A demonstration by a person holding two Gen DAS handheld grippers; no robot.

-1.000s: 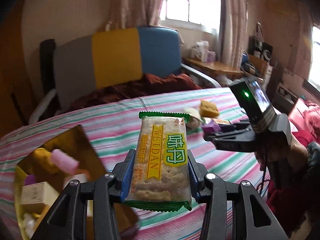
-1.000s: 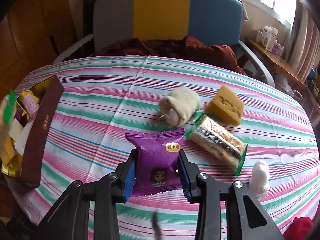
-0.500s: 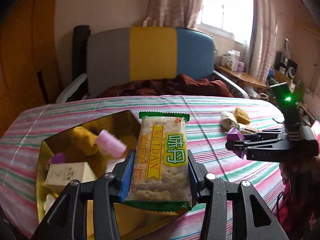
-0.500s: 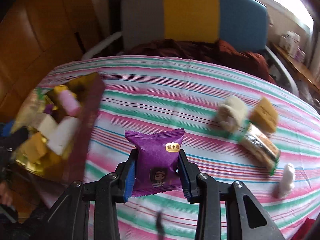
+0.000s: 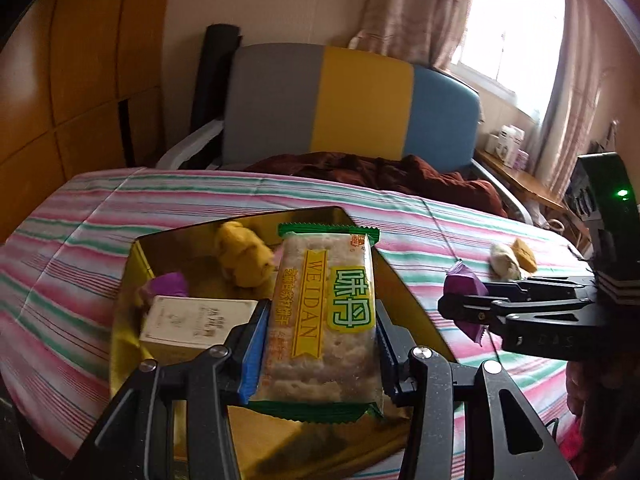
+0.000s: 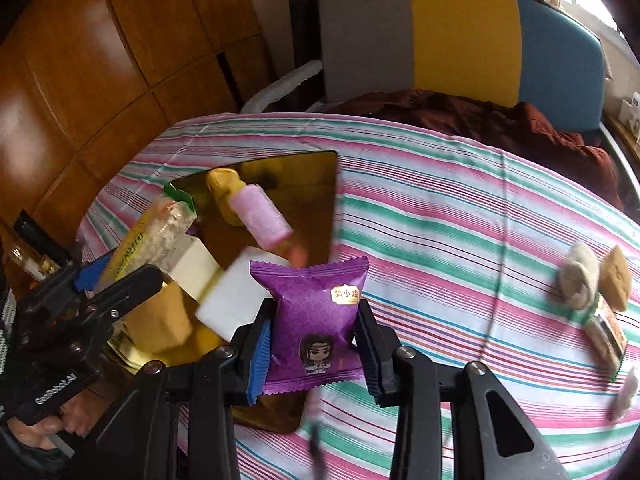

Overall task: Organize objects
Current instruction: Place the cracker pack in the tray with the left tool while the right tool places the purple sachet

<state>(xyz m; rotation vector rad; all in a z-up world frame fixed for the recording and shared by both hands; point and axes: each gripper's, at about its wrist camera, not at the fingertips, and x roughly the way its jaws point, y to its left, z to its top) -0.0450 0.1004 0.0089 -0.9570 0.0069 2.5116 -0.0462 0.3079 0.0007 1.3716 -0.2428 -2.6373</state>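
Over the last second both grippers have swung from the loose snacks at far right to the open gold box (image 5: 138, 264). The left gripper (image 5: 320, 354) is clamped on the green-edged WEIDAN cracker packet (image 5: 324, 320) above the box interior, and the right gripper (image 6: 314, 346) pinches the purple snack pouch (image 6: 314, 316) over the box's near right edge. Both look about ready to drop in.

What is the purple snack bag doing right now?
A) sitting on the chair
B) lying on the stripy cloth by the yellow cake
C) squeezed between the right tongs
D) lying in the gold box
C: the purple snack bag is pinched between the two fingers of the right tongs, held up above the stripy cloth at the edge of the gold box.
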